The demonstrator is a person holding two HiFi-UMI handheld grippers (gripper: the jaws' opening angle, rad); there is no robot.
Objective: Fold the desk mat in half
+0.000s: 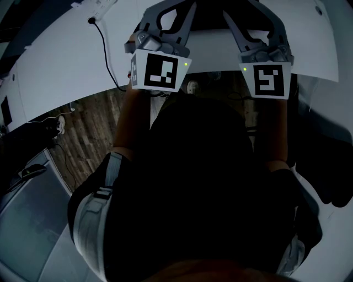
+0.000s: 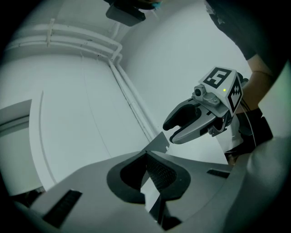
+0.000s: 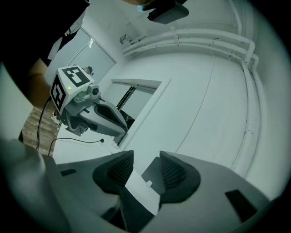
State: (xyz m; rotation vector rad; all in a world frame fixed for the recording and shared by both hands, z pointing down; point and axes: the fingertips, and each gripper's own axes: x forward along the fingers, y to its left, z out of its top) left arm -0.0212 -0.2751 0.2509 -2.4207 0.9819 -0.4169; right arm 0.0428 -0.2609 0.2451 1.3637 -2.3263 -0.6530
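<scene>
Both grippers are raised in front of the person and point upward. My left gripper point(image 2: 148, 175) is shut on a thin edge of the desk mat point(image 2: 157, 144); a grey corner of the mat sticks up past the pads and its pale face shows below them. My right gripper point(image 3: 141, 170) has its jaws apart, with a mat corner point(image 3: 151, 174) leaning by the right pad and a gap at the left pad. In the head view the left gripper point(image 1: 170, 16) and right gripper point(image 1: 253, 19) sit side by side. The dark mass under them hides how the mat hangs.
A white table point(image 1: 66, 55) with a black cable point(image 1: 105, 49) lies beyond the grippers. Wood floor point(image 1: 88, 132) shows at the left. White pipes point(image 2: 68, 38) run along the wall and ceiling above. The right gripper point(image 2: 173, 131) is close beside the left one.
</scene>
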